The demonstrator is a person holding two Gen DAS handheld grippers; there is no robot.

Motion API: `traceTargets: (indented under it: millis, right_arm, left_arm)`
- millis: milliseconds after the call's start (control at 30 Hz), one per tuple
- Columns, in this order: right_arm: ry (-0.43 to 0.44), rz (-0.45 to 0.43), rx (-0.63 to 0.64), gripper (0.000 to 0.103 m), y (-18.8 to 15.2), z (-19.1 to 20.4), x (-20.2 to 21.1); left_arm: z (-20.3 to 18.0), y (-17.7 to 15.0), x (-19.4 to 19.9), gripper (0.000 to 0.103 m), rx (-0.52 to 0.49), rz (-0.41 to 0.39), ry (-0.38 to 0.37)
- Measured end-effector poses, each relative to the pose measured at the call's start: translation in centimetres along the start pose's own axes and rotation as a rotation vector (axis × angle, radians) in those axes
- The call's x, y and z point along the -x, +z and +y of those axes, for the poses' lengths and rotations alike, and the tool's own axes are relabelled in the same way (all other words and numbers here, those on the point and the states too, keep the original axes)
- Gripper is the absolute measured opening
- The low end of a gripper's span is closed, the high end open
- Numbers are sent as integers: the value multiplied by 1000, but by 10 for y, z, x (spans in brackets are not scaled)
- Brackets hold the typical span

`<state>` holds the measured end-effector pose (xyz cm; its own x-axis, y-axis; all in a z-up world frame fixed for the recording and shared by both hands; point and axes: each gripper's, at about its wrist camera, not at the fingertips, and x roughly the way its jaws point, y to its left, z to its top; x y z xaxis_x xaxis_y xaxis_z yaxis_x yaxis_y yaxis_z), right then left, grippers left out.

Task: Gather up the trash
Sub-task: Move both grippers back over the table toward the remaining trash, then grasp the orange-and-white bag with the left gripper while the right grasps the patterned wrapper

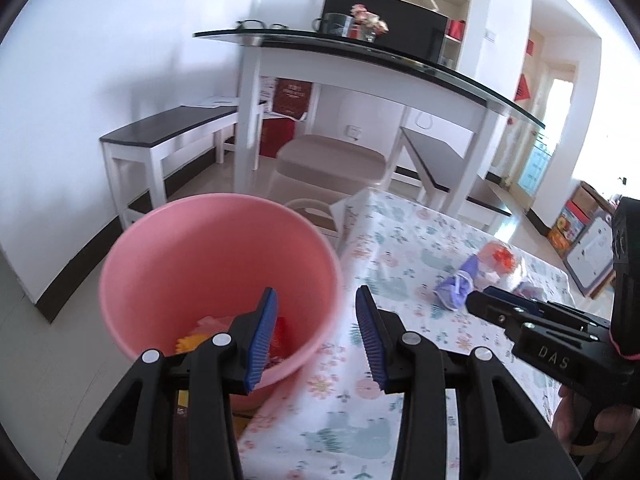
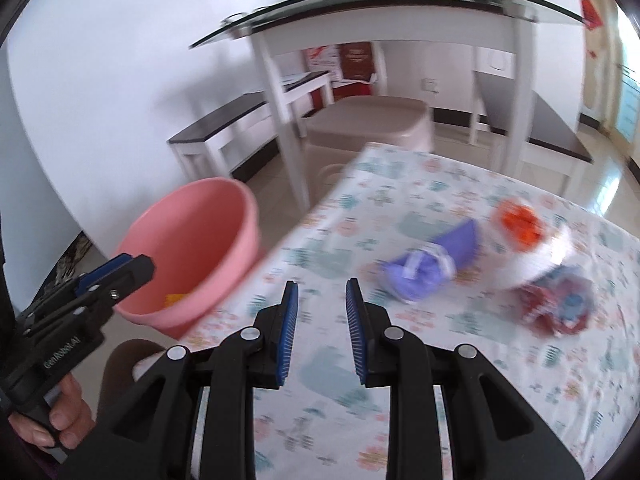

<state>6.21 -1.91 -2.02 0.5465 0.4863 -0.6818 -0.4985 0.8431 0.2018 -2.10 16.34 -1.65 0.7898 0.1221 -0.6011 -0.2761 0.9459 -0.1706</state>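
Observation:
A pink bucket [image 1: 168,256] stands beside the table's left edge, with yellow and red scraps [image 1: 280,336] in its bottom; it also shows in the right wrist view [image 2: 192,240]. My left gripper [image 1: 318,300] is open and empty above the bucket's right rim. My right gripper [image 2: 320,292] is open and empty over the floral tablecloth [image 2: 420,360]. On the cloth ahead lie a purple wrapper [image 2: 424,268], a white bag with orange print [image 2: 524,236] and a red crumpled wrapper [image 2: 556,300]. The purple wrapper [image 1: 460,284] and white bag [image 1: 500,260] show in the left view too.
A white table with a glass top [image 1: 360,64], benches [image 1: 168,128] and a beige stool [image 1: 332,156] stand behind on the tiled floor. The right gripper's body [image 1: 560,340] crosses the left view's right side.

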Motion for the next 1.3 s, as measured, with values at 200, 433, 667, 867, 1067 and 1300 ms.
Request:
traceTargets:
  millis: [200, 433, 667, 867, 1067, 1300]
  right_arm:
    - [-69, -29, -80, 25, -7, -49, 16]
    - [-141, -63, -144, 25, -14, -93, 32]
    - [-179, -68, -203, 25, -23, -124, 39]
    - [-193, -63, -256, 25, -31, -150, 40]
    - [-187, -64, -300, 25, -37, -167, 39]
    - [-172, -68, -331, 25, -41, -181, 39]
  left_arm:
    - [-28, 3, -8, 40, -54, 13, -35]
    - [-62, 5, -21, 40, -122, 31, -74]
    - [-98, 9, -44, 40, -218, 69, -132]
    - [-130, 20, -72, 40, -269, 133, -209]
    - [-170, 38, -96, 40, -279, 168, -306]
    - [-211, 61, -142, 40, -198, 253, -343]
